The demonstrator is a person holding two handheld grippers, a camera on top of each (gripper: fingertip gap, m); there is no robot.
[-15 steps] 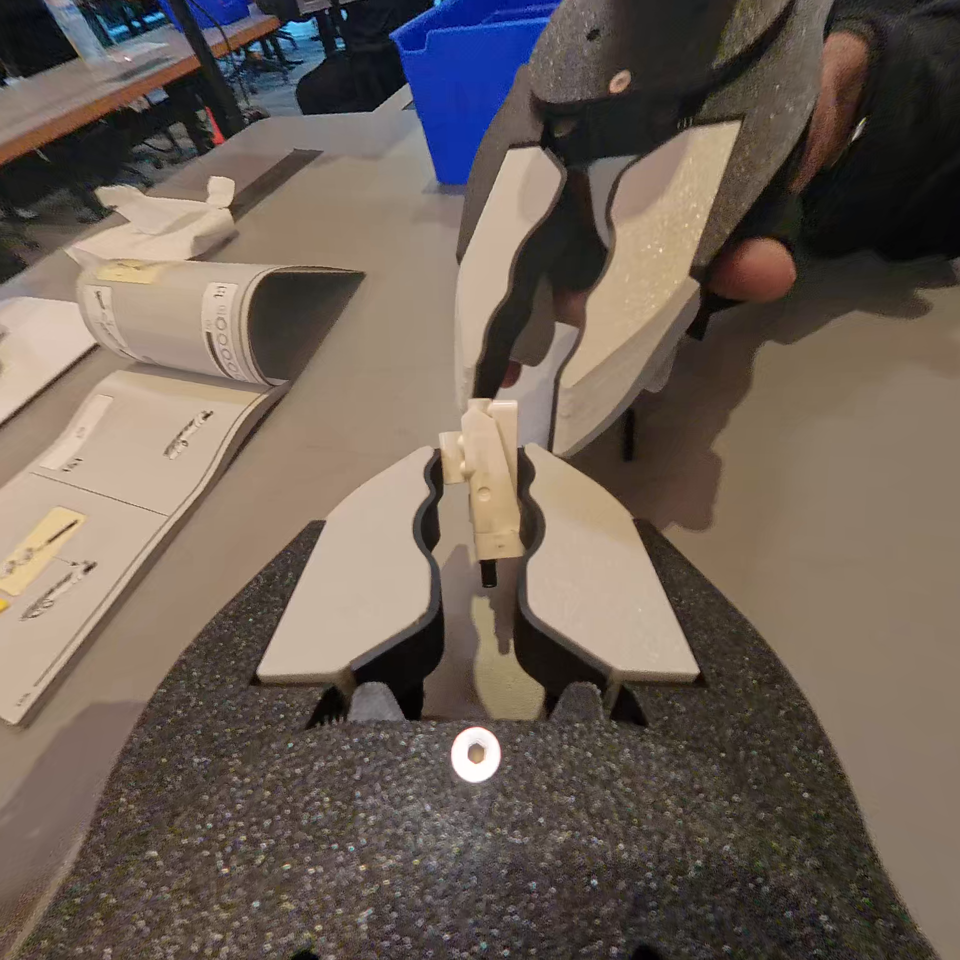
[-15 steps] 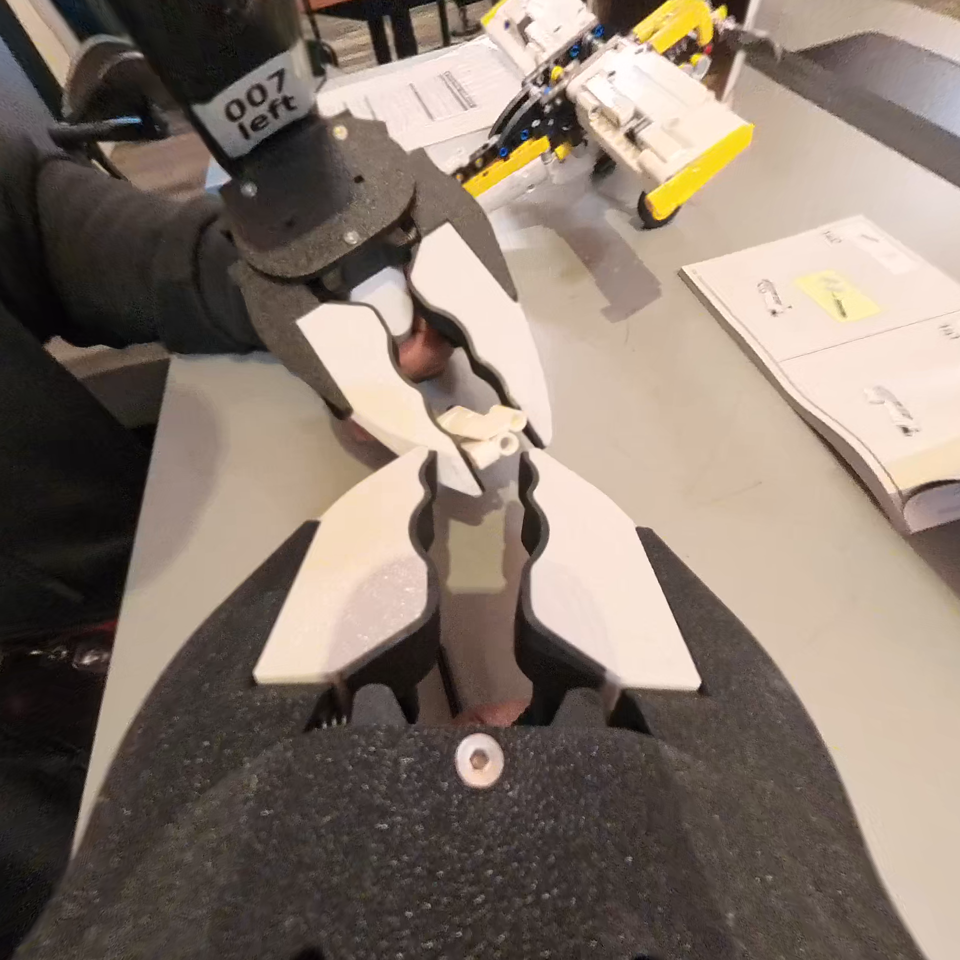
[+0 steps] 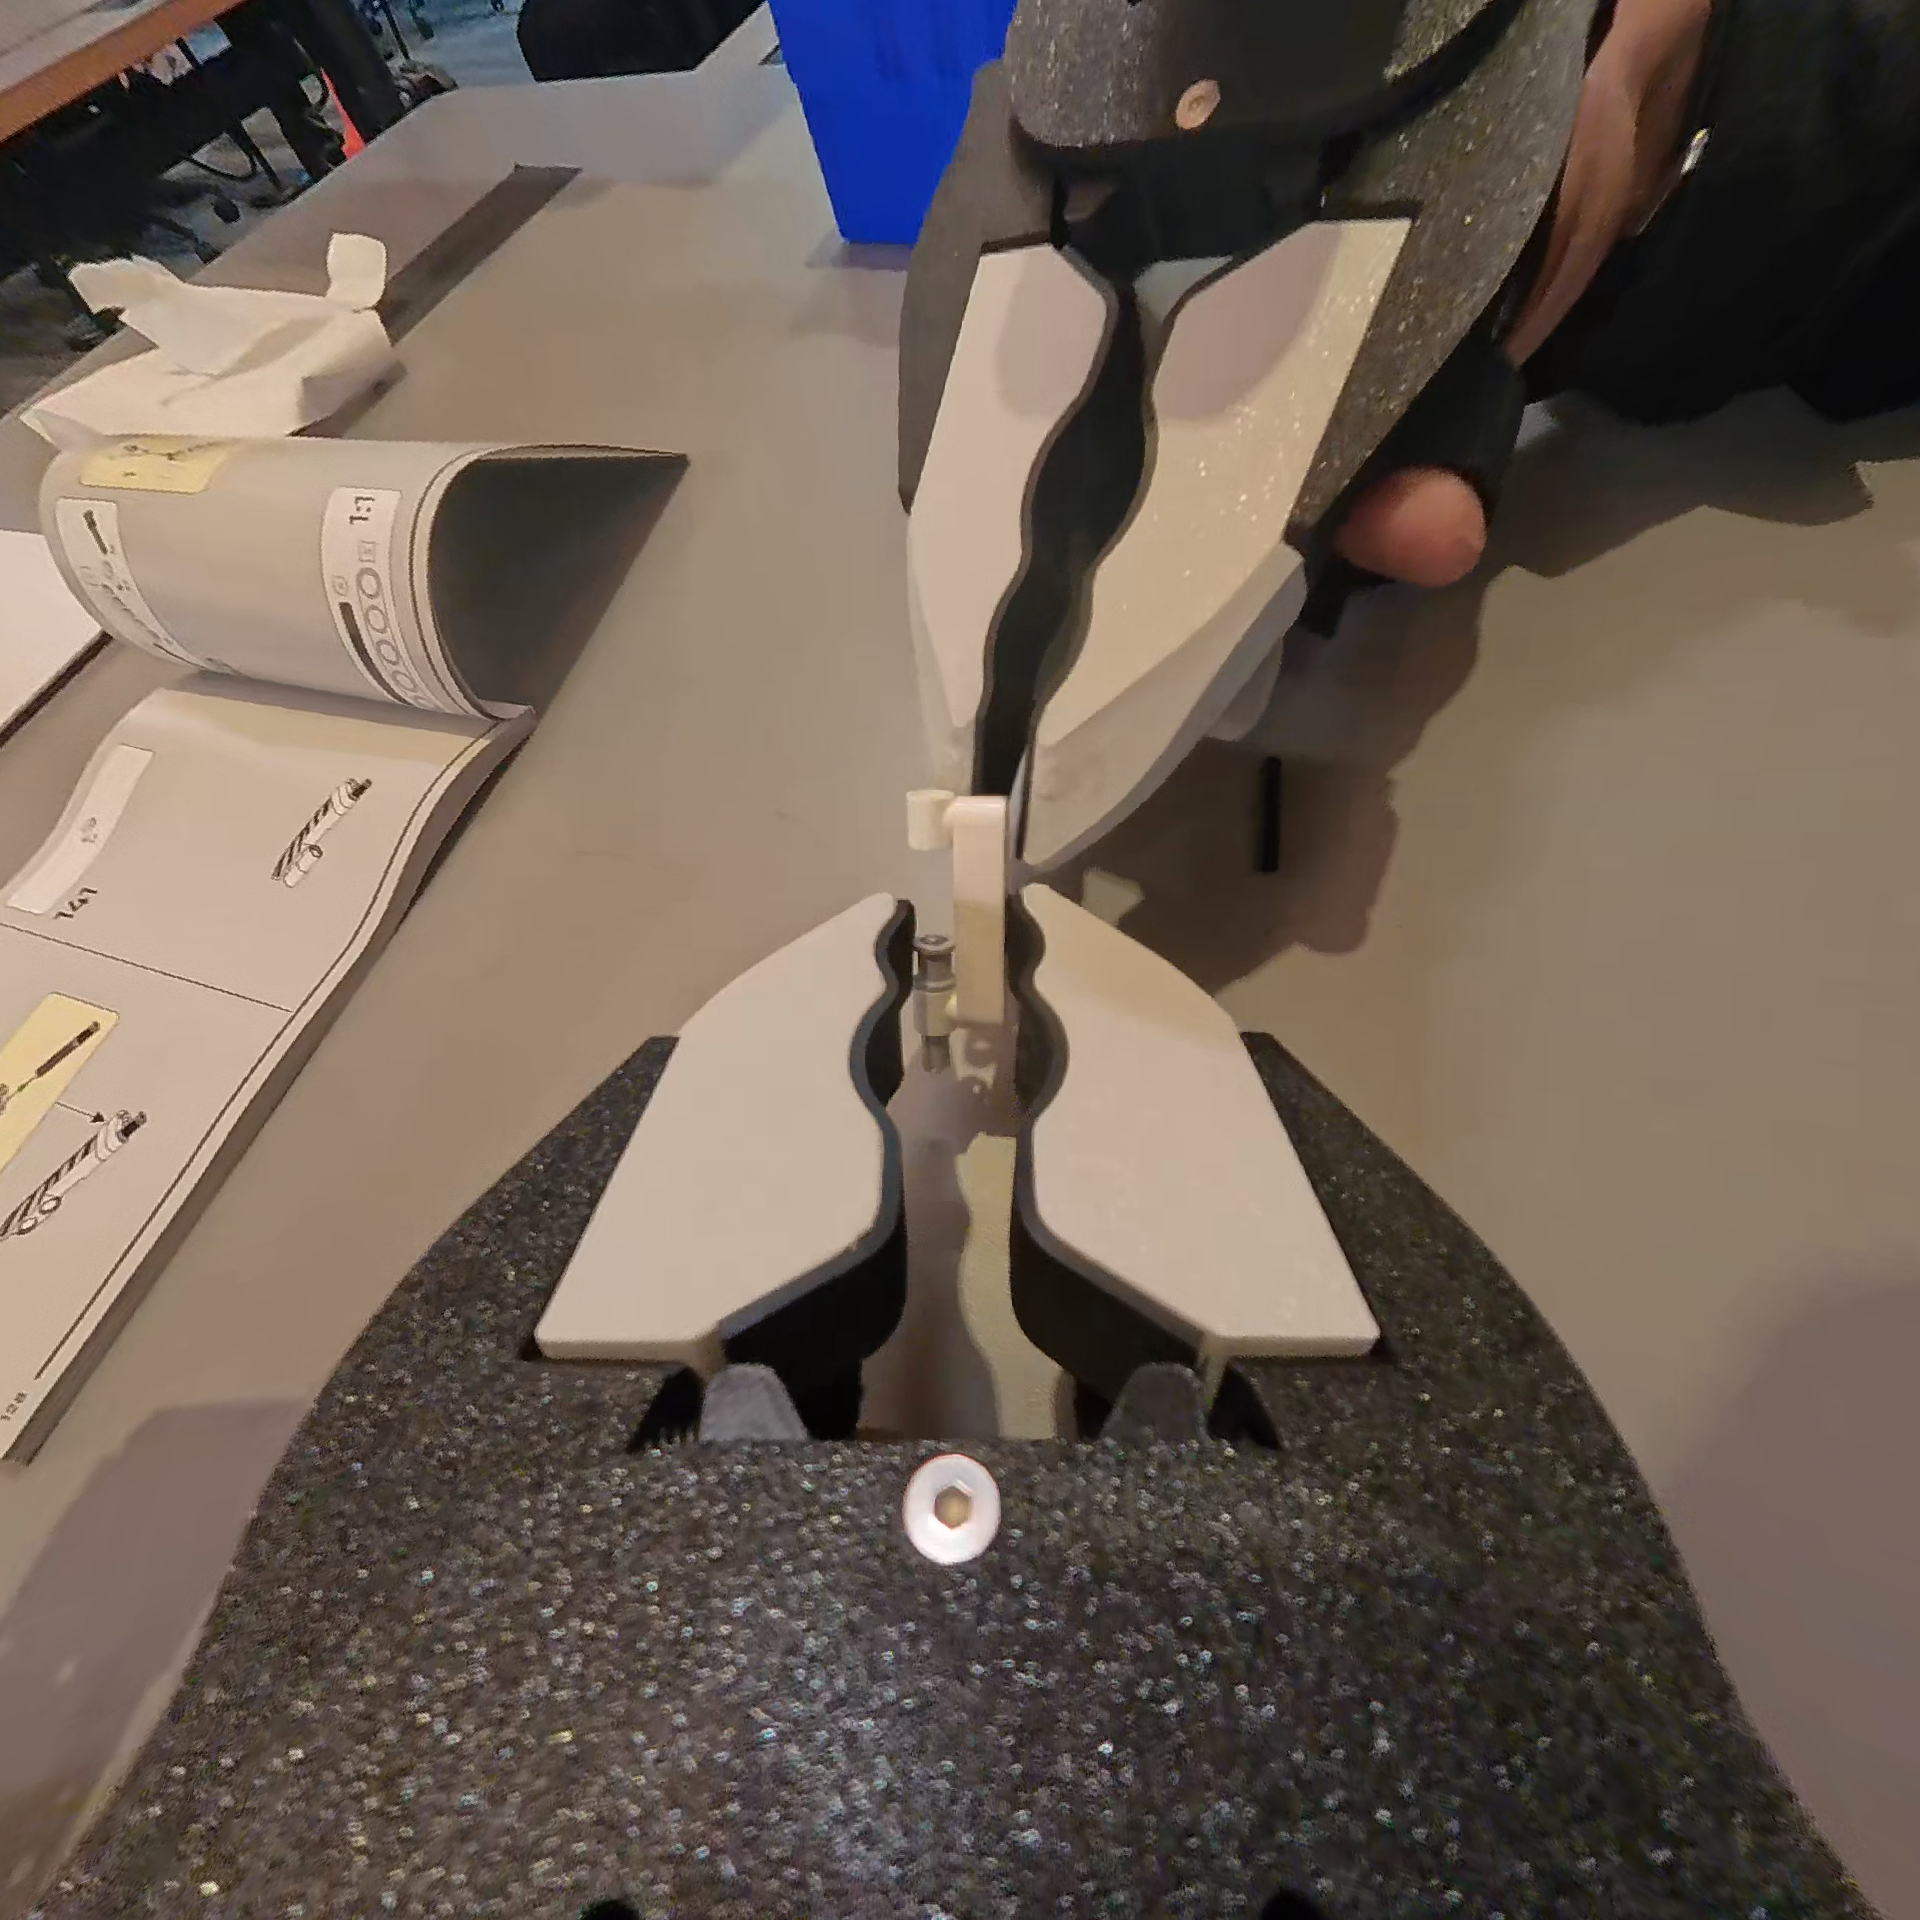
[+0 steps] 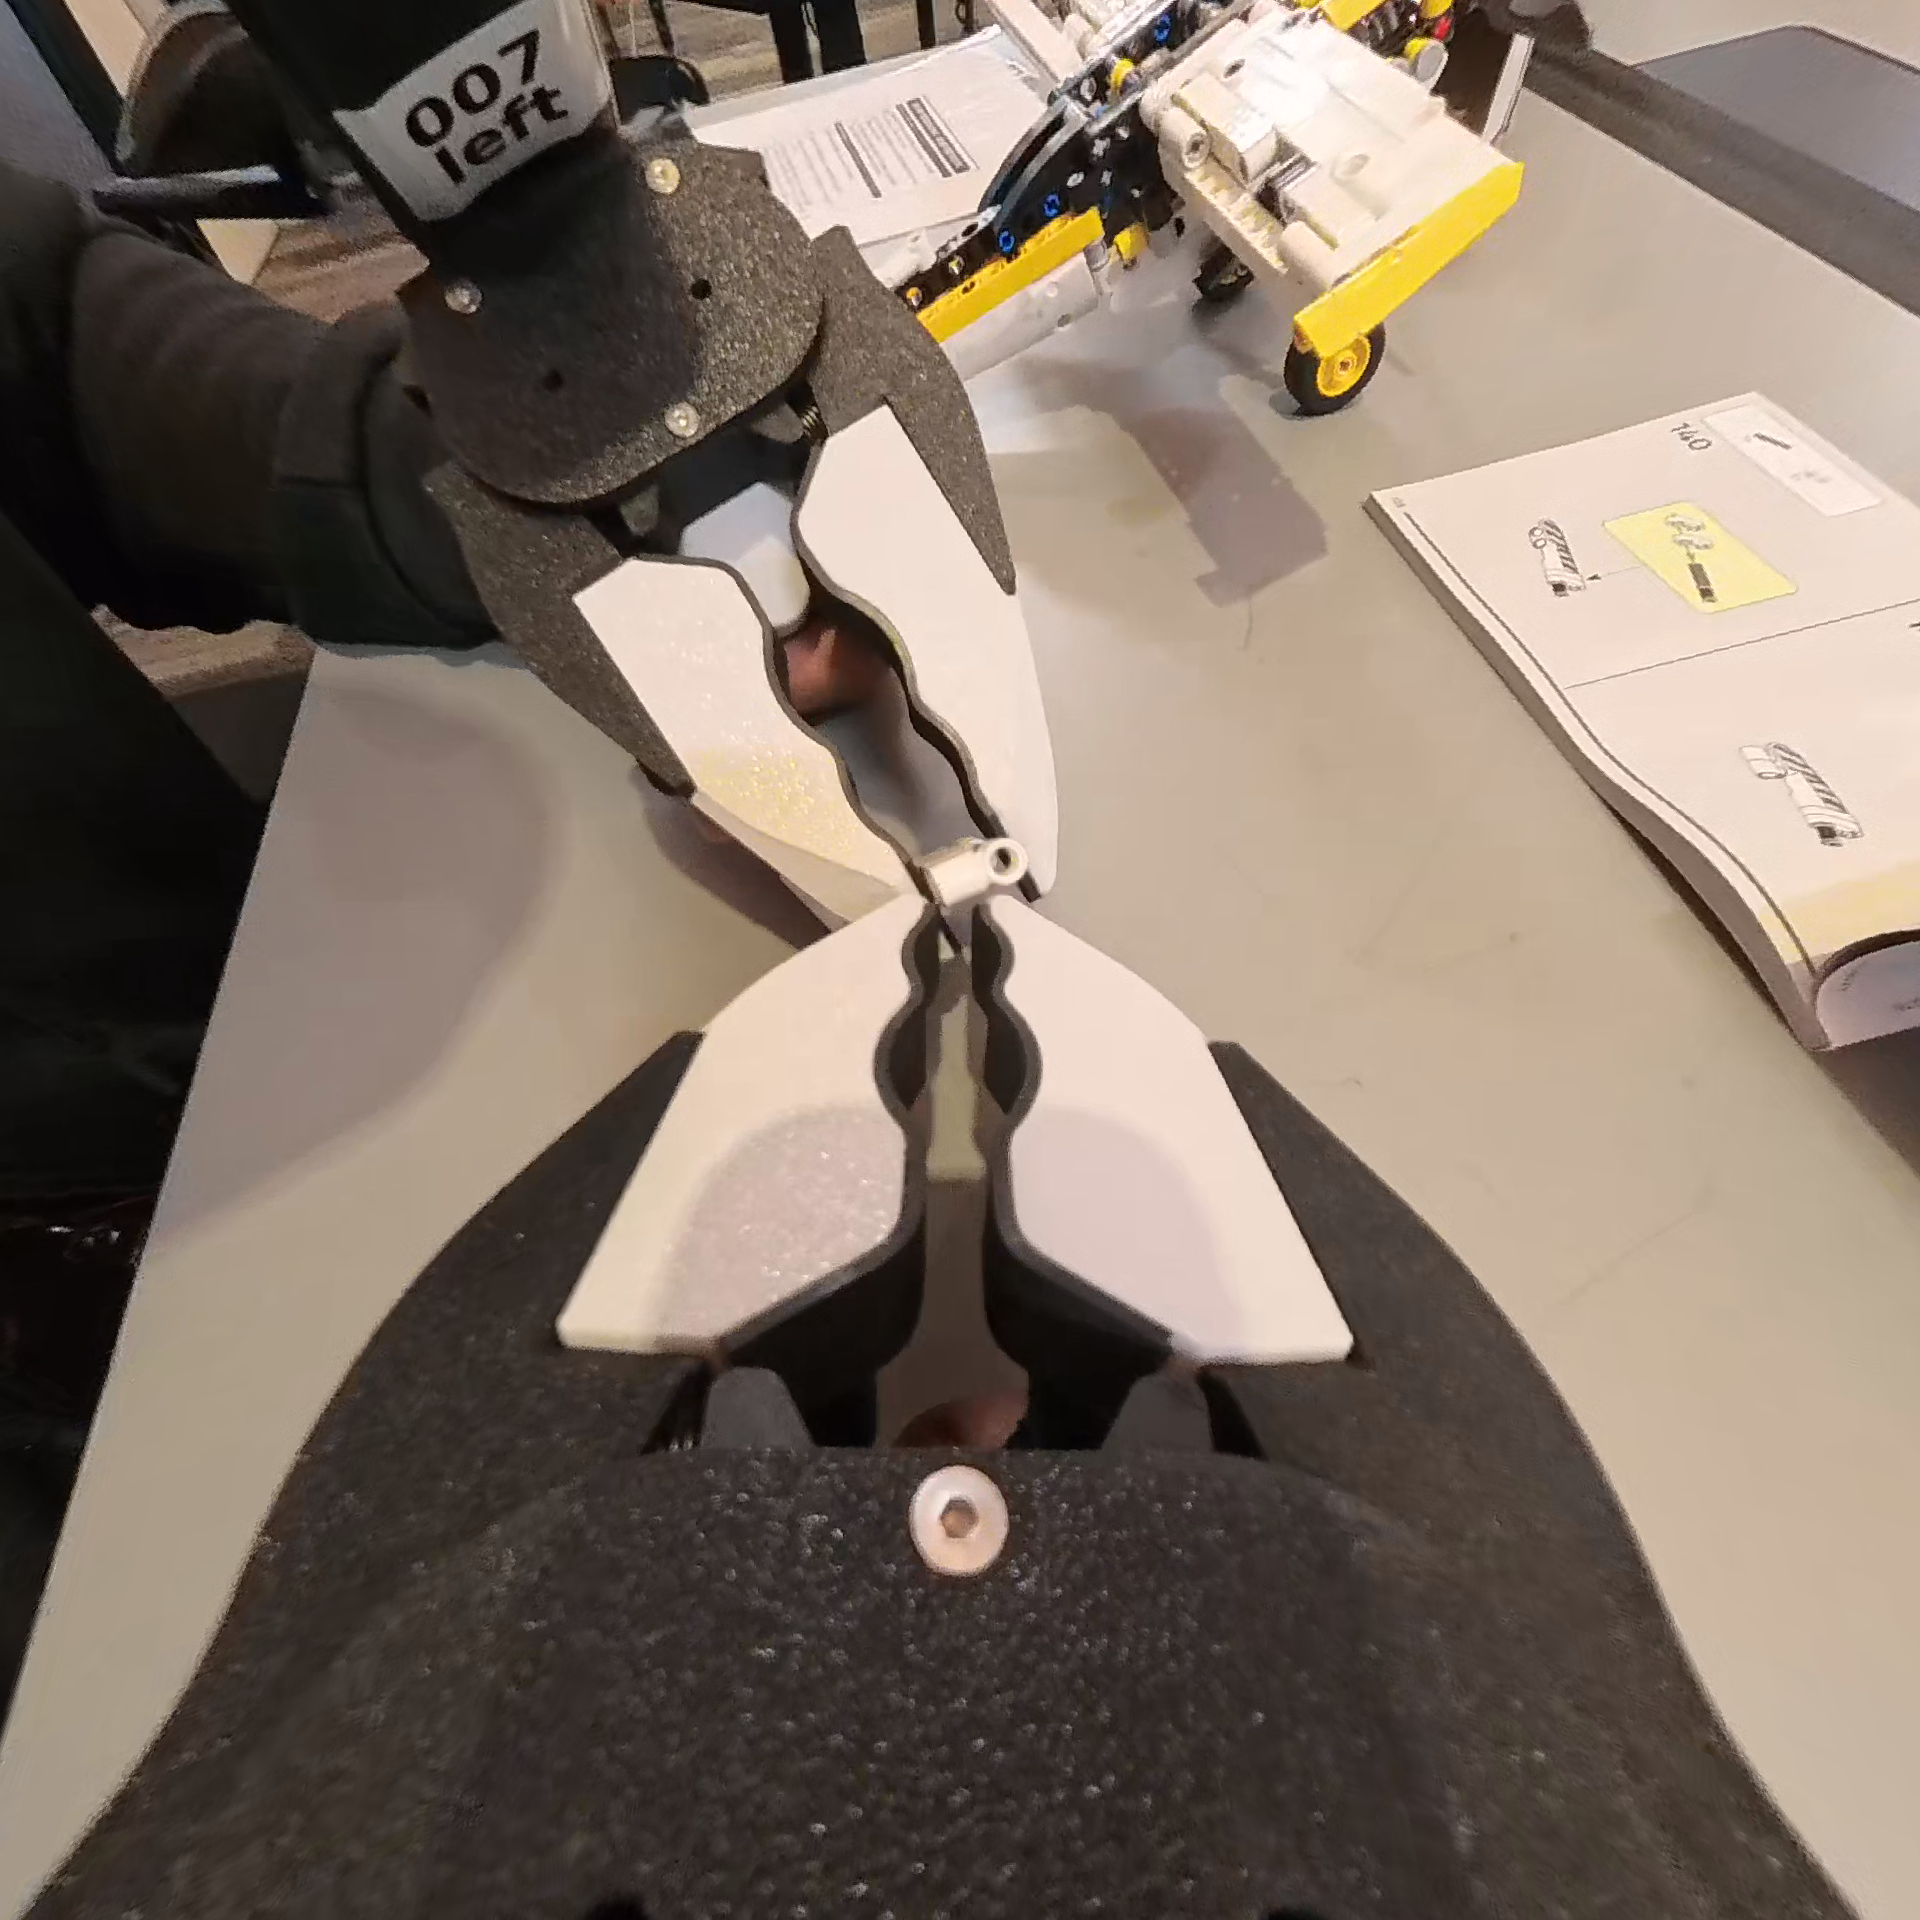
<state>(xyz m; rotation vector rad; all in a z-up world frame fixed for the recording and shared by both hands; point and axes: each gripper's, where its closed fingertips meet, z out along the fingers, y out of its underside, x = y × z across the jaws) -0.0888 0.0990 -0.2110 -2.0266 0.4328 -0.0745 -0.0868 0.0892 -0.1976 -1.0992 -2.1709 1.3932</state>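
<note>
Left wrist view, left to right: open booklet (image 3: 239, 935) on grey table (image 3: 1558, 1143); left gripper (image 3: 961, 914) pinching small white part (image 3: 979, 914) with grey pin (image 3: 932, 977) at fingertips; right gripper (image 3: 1023, 831) nearly shut at part's top, grip unclear. Part likely light, rigid, smooth; best held by flat sides. Right wrist view: brick model (image 4: 1226, 156) behind.

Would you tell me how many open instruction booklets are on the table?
1: the booklet lies on the table, one page curled over, beside a crumpled tissue. Others may be hidden.
</note>
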